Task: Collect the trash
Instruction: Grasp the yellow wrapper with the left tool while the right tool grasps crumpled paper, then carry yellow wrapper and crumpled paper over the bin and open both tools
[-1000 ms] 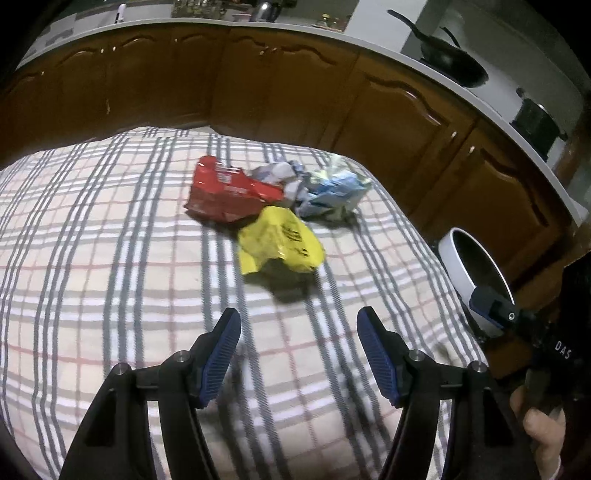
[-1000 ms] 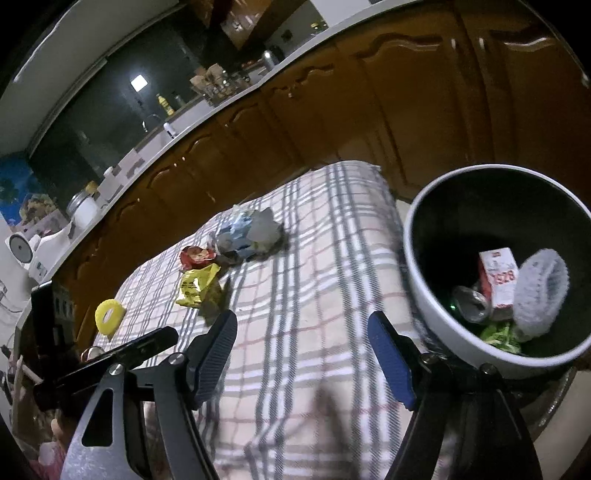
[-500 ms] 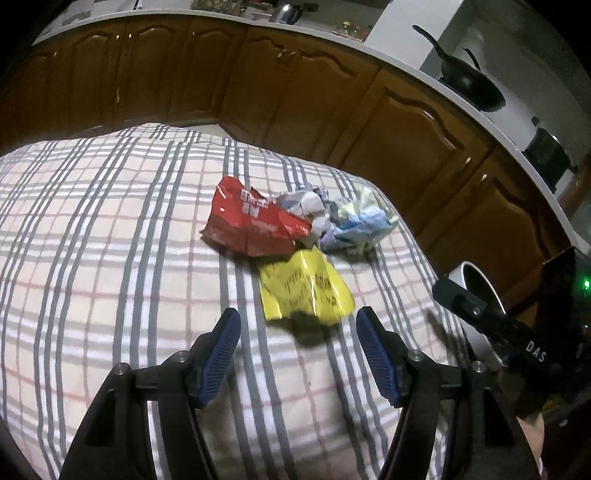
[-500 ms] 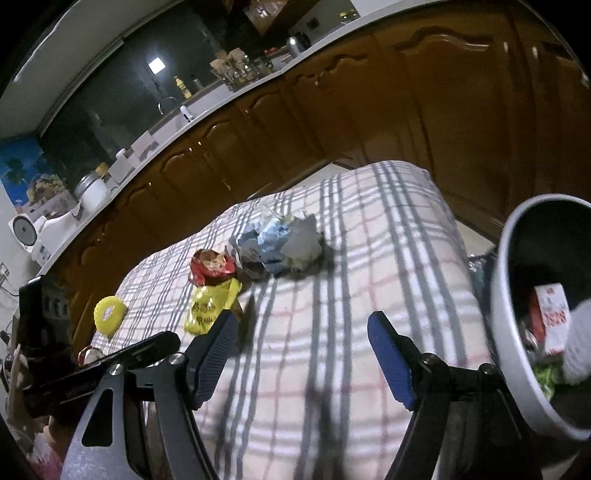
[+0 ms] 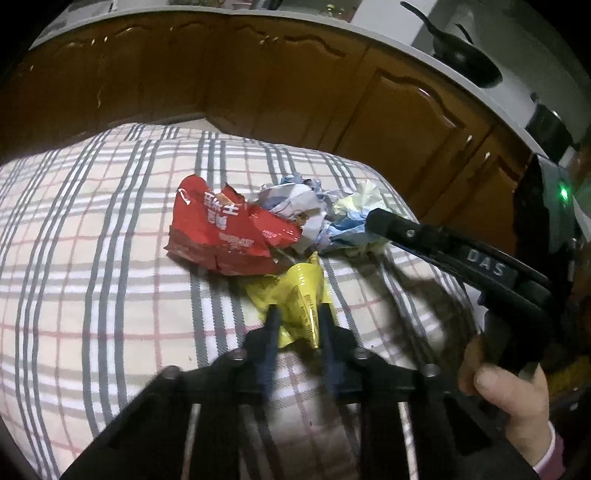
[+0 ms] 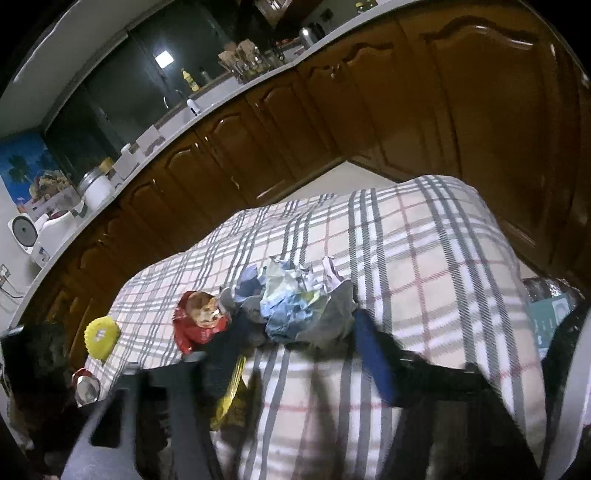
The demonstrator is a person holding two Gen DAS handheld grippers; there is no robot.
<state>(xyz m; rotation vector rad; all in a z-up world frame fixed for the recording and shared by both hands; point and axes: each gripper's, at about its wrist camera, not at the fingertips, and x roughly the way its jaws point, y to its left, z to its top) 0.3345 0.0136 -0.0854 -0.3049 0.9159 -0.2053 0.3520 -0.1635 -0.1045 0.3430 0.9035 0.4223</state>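
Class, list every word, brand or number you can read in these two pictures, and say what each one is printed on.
"DAS": white letters on the arm of the right gripper, seen from the left wrist.
Red wrapper: white characters and smaller print, too blurred to read.
Yellow wrapper, pinched in the left gripper: no print legible.
Crumpled paper: markings unreadable.

Home kitchen with a cloth-covered table

Brown wooden cabinets (image 6: 369,122) with arched panel doors run under a pale countertop (image 6: 207,107) bearing a sink tap (image 6: 166,101), a yellow bottle (image 6: 188,79), jars and a kettle (image 6: 308,35). A black wok (image 5: 465,55) and a dark pot (image 5: 546,123) sit further along, and a plaid tablecloth (image 5: 92,258) covers the table.
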